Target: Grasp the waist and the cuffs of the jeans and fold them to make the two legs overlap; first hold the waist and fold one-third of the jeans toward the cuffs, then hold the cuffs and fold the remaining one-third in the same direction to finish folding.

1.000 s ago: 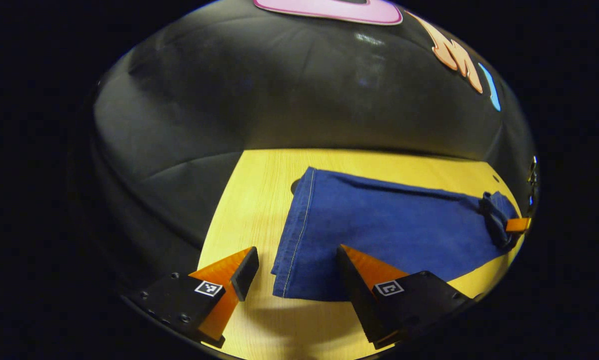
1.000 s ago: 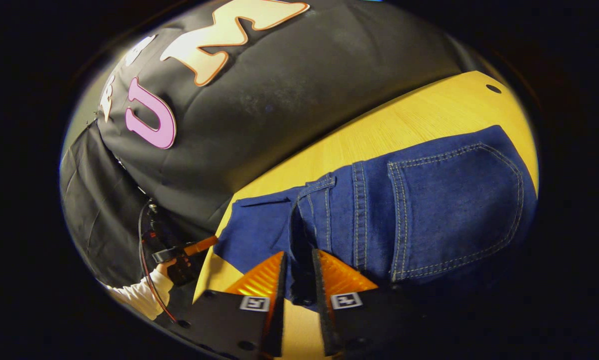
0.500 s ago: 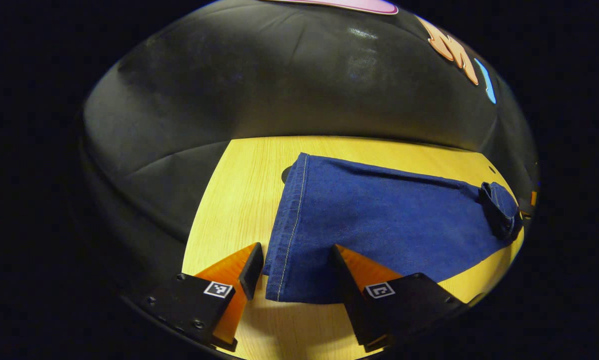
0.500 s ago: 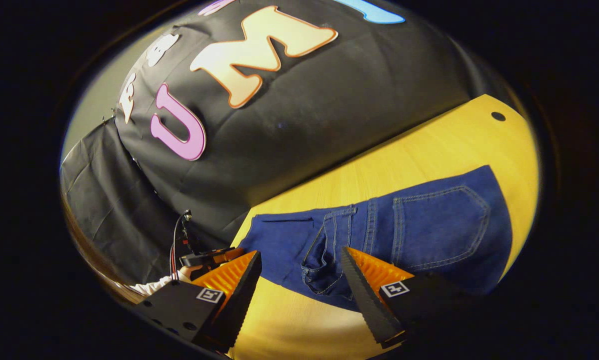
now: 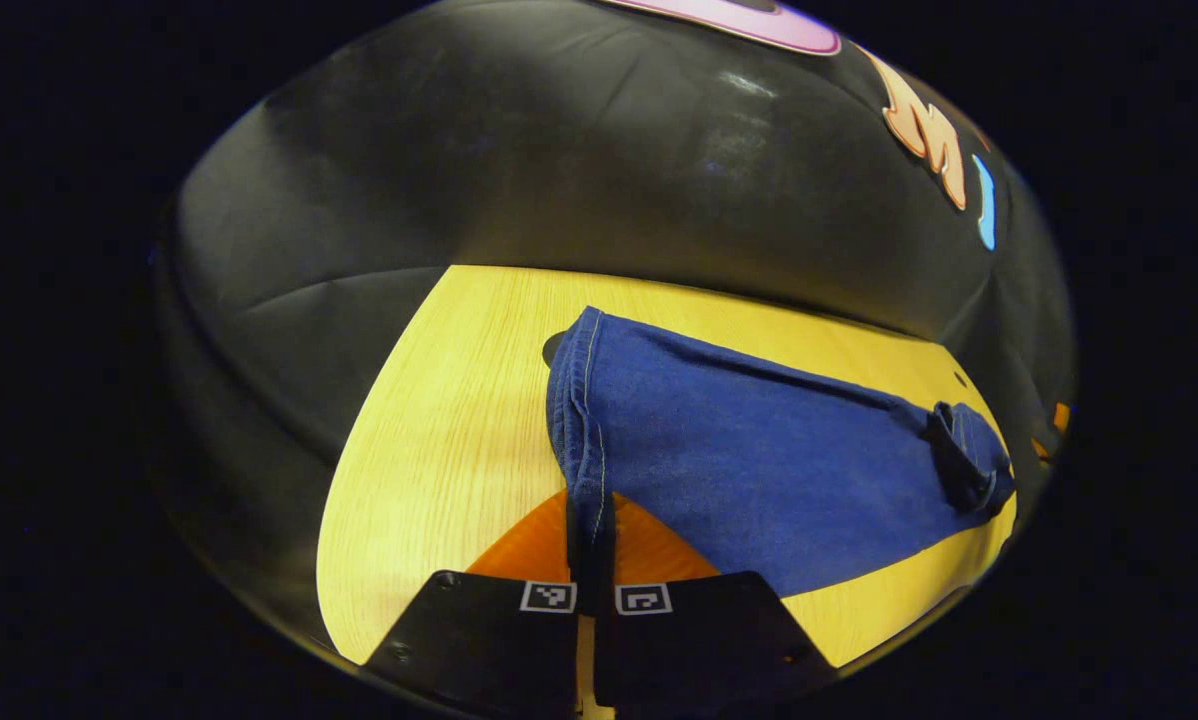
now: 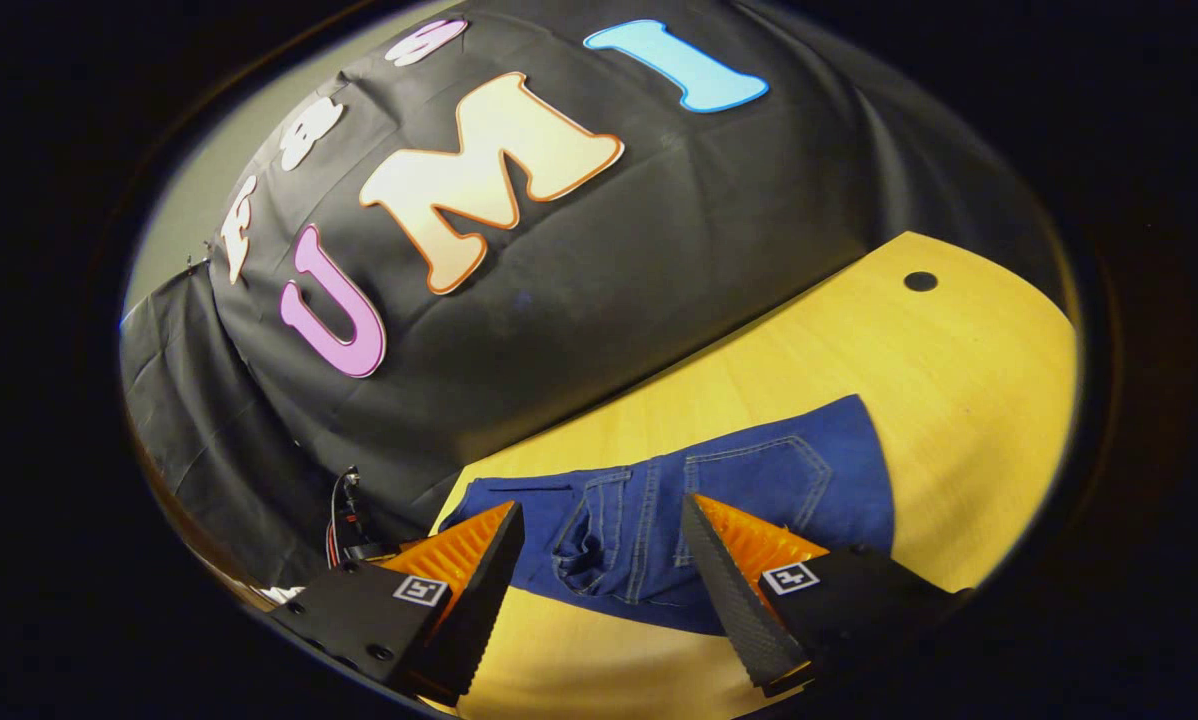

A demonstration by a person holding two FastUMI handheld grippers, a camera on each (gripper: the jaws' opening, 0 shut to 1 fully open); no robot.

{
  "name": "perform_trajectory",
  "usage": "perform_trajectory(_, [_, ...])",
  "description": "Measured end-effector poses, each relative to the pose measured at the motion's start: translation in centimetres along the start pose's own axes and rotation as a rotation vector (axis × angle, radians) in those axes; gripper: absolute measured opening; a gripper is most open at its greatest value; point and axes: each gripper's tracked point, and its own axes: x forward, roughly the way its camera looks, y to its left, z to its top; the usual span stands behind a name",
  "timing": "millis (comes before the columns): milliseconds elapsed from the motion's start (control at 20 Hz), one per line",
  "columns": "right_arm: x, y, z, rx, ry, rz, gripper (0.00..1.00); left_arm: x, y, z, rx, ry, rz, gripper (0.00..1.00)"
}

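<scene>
- In the left gripper view, bare yellow wooden table (image 5: 429, 440) is lying on the left, running back to the black cloth wall (image 5: 519, 170).
- The left gripper (image 5: 591, 540) is sitting at the bottom middle with its 2 fingers pressed together on the hem of the cuffs (image 5: 581, 420), which is bunching up and rising slightly off the wood between them.
- From that clamped edge the jeans (image 5: 759, 470) are stretching away to the right across the table, the 2 legs lying one on the other as a single blue band.
- At the far right of this view the waist (image 5: 964, 465) is lying in a small rumpled heap near the table's edge.
- In the right gripper view, the cloth wall is hanging on the left and the table (image 6: 959, 380) is spreading out to the right, with a small dark hole (image 6: 920, 281) near its far edge.
- The right gripper (image 6: 599, 560) is hovering with its 2 fingers spread wide apart, gripping nothing.
- Seen between and beyond those fingers, the waist (image 6: 599, 540) is resting on the wood, with a back pocket (image 6: 759, 480) lying flat to its right.
</scene>
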Motion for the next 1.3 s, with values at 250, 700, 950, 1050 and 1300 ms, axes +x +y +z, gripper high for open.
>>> perform_trajectory(250, [-2.9, -2.5, 1.3, 0.026, -0.027, -0.053, 0.98, -1.8, -4.1, 2.3, 0.007, -0.033, -0.035, 0.00])
perform_trajectory(700, [-7.4, -10.0, 5.4, 0.039, -0.066, -0.065, 0.98, -8.5, -23.3, 9.4, 0.015, -0.177, -0.156, 0.00])
perform_trajectory(950, [-8.7, -13.2, 6.3, 0.022, -0.053, -0.063, 0.98, -11.5, -34.0, 10.8, 0.074, -0.221, -0.224, 0.00])
perform_trajectory(1050, [-9.3, -13.9, 6.4, 0.023, -0.052, -0.056, 0.98, -12.5, -38.5, 10.6, 0.137, -0.222, -0.253, 0.00])
perform_trajectory(1300, [-11.4, -17.0, 6.1, 0.031, -0.063, -0.099, 0.98, -11.7, -50.7, 5.5, 0.271, -0.148, -0.382, 0.00])
